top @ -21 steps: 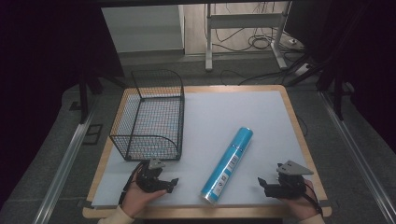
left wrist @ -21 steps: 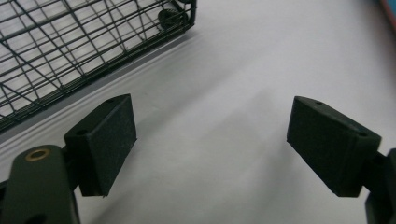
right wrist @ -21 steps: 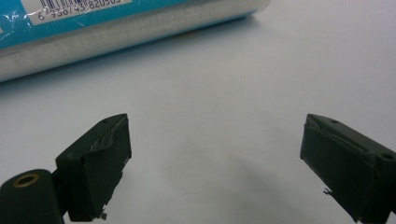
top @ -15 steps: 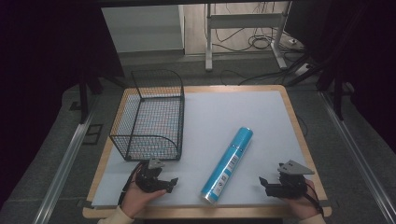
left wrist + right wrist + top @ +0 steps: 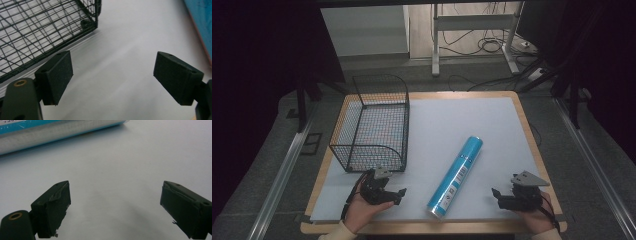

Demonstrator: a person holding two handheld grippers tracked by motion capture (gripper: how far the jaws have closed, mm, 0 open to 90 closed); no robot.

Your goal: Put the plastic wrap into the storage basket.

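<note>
Blue tube [image 5: 456,175] lies untouched on white mat [image 5: 472,120], slanting toward near edge. Wire basket [image 5: 371,130] at left edge, empty. Left gripper [image 5: 387,192] and right gripper [image 5: 504,197] rest near front corners, jaws spread, gripping nothing. Nothing begun yet, judging by layout.

Left gripper [image 5: 398,193], right gripper [image 5: 495,193]: jaws spread wide, empty, hand-held low.

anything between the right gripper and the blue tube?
Nothing. In the high view, bare white mat separates the right gripper from the blue tube. The right gripper view shows the same: open jaws, empty mat, then the tube.
</note>
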